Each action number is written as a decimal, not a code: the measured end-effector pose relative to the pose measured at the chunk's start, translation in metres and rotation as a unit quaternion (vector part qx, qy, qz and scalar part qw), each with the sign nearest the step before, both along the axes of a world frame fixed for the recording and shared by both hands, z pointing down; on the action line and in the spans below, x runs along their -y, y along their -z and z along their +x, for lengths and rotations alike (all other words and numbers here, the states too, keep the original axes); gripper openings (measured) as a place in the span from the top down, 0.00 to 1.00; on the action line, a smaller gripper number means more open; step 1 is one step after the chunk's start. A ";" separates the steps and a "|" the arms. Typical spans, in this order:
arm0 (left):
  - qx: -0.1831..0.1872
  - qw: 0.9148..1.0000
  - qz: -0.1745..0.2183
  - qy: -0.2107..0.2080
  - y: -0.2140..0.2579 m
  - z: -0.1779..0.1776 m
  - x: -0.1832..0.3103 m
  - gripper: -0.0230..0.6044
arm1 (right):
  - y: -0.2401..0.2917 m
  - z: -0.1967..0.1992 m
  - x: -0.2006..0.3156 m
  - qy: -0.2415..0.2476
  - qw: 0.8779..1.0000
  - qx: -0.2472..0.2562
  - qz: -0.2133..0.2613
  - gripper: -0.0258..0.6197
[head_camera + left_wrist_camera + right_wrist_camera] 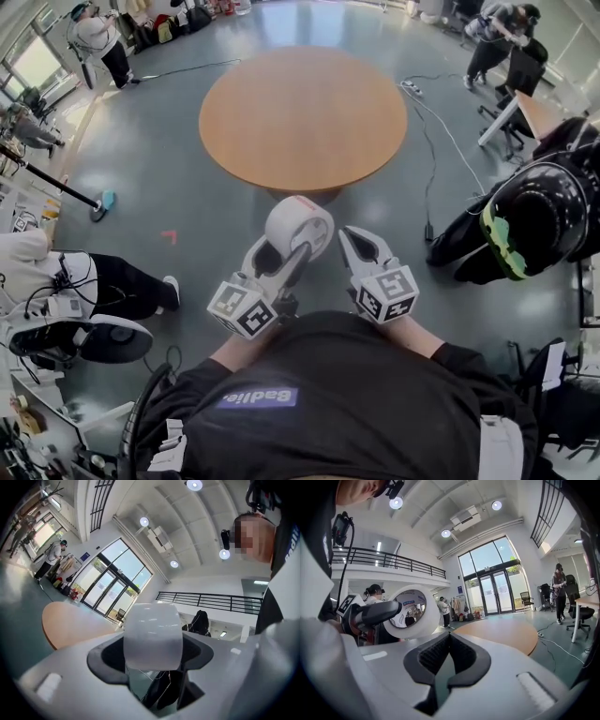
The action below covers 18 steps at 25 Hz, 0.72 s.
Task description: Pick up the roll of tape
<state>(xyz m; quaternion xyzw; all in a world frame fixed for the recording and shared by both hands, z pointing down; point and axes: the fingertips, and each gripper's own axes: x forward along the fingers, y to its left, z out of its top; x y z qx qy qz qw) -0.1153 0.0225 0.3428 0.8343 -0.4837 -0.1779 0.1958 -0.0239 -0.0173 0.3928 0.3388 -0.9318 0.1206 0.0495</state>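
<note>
The round wooden bench (302, 117) stands far ahead, bare on top, with grey floor (169, 187) all round it. Near the person, both tools are raised over the floor on the near side of the bench.

The left tool (286, 248) is clamped on the roll of tape (298, 225). Its dark pads press on the roll's two flat sides, and the white band stands up between them. The roll is in the air and rests on nothing, so the pick-up looks essentially done.

The right tool (354, 234), just right of the roll and apart from it, has its jaws together with nothing between them.

To finish well, I judge the grip should stay firm and even. The roll sits towards the jaw tips and could pivot or slip if the squeeze eases. Level, unhurried carrying should suit, with the right tool held clear.
</note>
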 end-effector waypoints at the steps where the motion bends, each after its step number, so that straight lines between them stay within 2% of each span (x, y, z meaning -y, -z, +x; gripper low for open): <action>1: 0.008 1.000 0.002 -0.003 0.001 0.005 -0.001 0.45 | 0.002 0.003 0.000 0.000 1.000 0.002 0.003 0.96; 7: 0.068 0.997 0.023 -0.015 0.003 0.039 -0.005 0.46 | 0.001 0.031 0.004 -0.008 1.000 0.005 0.009 0.96; 13: 0.143 0.989 0.043 -0.020 0.008 0.065 -0.005 0.46 | 0.002 0.046 0.008 -0.010 1.000 0.001 0.020 0.96; 18: 0.162 0.985 0.049 -0.023 -0.004 0.074 -0.005 0.46 | -0.001 0.053 0.009 -0.009 0.999 -0.005 0.032 0.96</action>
